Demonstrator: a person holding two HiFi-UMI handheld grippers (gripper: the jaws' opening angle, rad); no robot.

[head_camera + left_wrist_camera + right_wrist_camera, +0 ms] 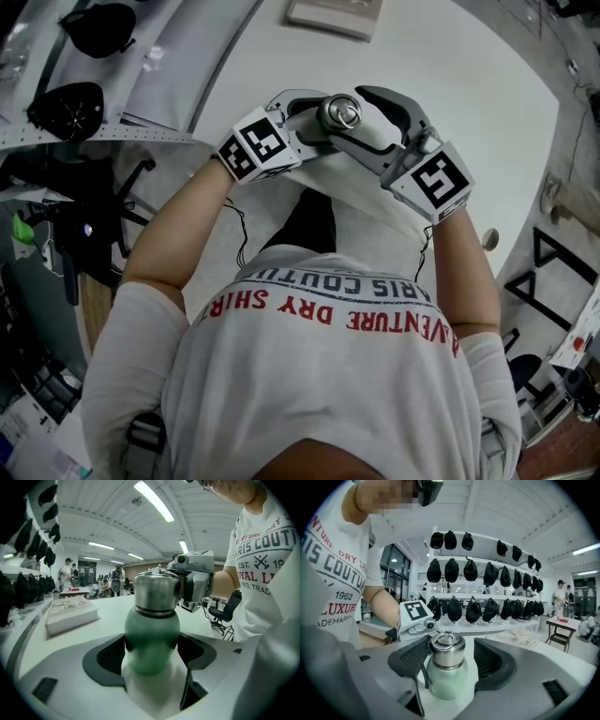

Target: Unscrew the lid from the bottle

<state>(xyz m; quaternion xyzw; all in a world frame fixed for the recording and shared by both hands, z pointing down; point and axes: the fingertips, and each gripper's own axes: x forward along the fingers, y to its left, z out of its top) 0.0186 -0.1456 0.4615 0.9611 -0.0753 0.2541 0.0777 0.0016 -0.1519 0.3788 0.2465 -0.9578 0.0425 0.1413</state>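
1. The shirt (309, 375) carries red capitals, "DRY SHIRT" and "AVENTURE", with dark letters "ARIS COUTU" between them. In the right gripper view we also read "1962" and "LUXUR", and in the left gripper view "EST.". Each gripper's cube bears a black-and-white square marker.
2. The bottle (151, 639) stands upright between the two grippers, above the near part of the white table (450, 56). We cannot tell whether its base rests on the table.
3. The left gripper (151, 644) comes in from the left and is clenched on the bottle's green body. Both black pads press against its sides below the lid (446, 649).
4. The right gripper (446, 660) comes in from the right with its jaws spread on either side of the lid. One pad sits just beside the lid and the other stands off with a gap showing, so we judge its grip released.
5. The bottle's body is matt pale green with a rounded shoulder. The lid is a brushed steel cylinder with a ring on top. The pads look like ribbed black rubber set in smooth pale grey shells.
6. A flat white box (333, 14) lies at the far side of the table. Dark caps (487, 573) hang in rows on white shelves.
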